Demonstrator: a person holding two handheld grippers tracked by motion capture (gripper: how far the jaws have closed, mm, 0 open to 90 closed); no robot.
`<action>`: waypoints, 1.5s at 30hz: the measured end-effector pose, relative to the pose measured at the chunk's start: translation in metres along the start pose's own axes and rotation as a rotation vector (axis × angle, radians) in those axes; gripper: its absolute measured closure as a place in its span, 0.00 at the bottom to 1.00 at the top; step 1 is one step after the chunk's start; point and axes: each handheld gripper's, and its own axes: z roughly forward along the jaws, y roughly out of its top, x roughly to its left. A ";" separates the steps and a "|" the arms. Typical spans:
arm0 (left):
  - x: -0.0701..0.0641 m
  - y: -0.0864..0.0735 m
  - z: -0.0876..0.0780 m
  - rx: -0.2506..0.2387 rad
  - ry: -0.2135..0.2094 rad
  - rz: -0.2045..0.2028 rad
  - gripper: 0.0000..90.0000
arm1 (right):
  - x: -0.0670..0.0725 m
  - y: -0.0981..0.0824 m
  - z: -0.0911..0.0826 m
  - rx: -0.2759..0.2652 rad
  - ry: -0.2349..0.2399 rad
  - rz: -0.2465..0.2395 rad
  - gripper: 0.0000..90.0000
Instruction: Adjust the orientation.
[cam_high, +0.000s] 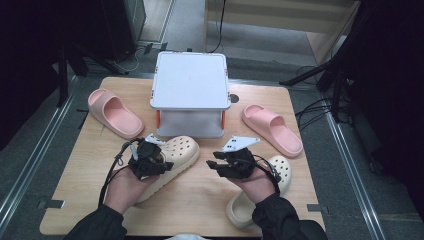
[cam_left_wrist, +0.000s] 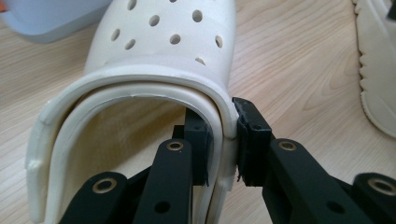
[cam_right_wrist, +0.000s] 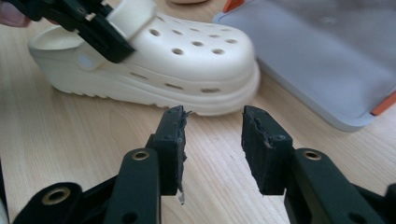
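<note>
Jaws of left gripper (cam_left_wrist: 223, 140) pinch clog (cam_left_wrist: 159, 60) rim; right gripper (cam_right_wrist: 212, 149) gapes empty.

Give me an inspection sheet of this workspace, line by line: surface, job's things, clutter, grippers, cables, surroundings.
Surface: wooden table, no spills seen.
Job's things: two cream clogs, left clog and right clog; two pink slides, left slide and right slide; grey box at the back.
Clutter: nothing seen.
Grippers: left gripper shut on the left clog's rim; right gripper open, empty.
Cables: gripper cable loops by the left hand.
Surroundings: dark stands, floor cables.
</note>
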 end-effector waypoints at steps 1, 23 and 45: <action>-0.002 0.000 0.003 -0.002 0.000 0.009 0.85 | 0.001 0.000 0.002 0.005 0.002 -0.003 0.68; 0.008 -0.005 -0.017 0.033 -0.078 0.073 0.62 | 0.002 0.006 0.042 0.064 0.047 0.074 0.78; 0.087 -0.029 -0.047 -0.015 -0.030 -0.010 0.86 | -0.009 0.011 0.066 0.116 -0.001 0.129 0.90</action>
